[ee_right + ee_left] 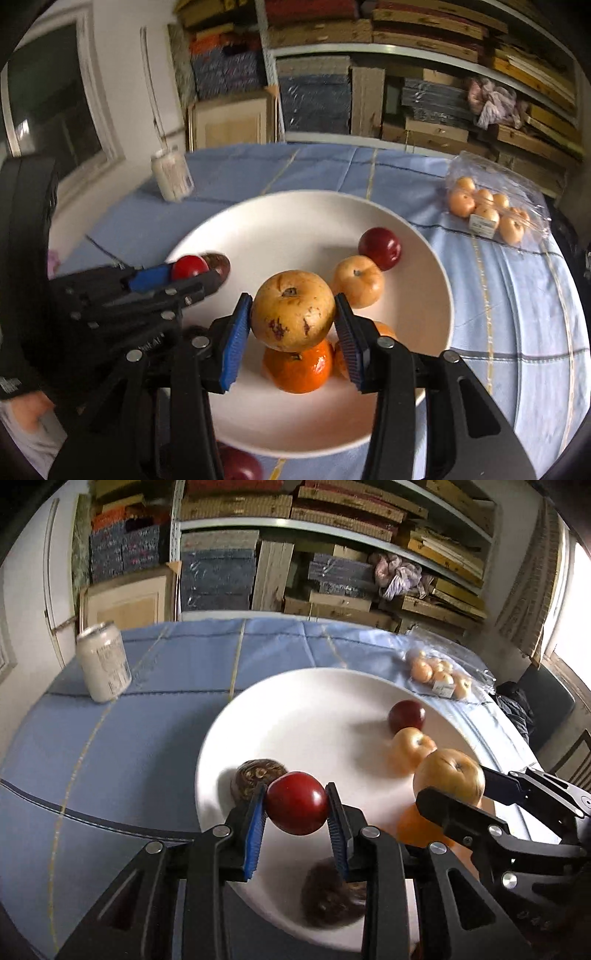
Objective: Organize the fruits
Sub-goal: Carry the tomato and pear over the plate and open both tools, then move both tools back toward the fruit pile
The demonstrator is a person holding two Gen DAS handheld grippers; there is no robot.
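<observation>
A table draped in a pale blue checked cloth point(498, 295) stands before metal shelves stacked with flat boxes point(332, 513). Near its far left corner sits a white drink can point(104, 662); near the far right edge, a clear plastic bag of small oranges point(491, 210). Over the wide white round plate point(295, 221) at centre, the left gripper point(296, 805) clasps a dark red plum point(297, 803), the right gripper point(293, 314) a yellow-brown russet pear point(291, 310). 1 orange mandarin point(297, 369), 1 pale apple point(358, 280) and 1 more plum point(380, 247) lie on the plate.
</observation>
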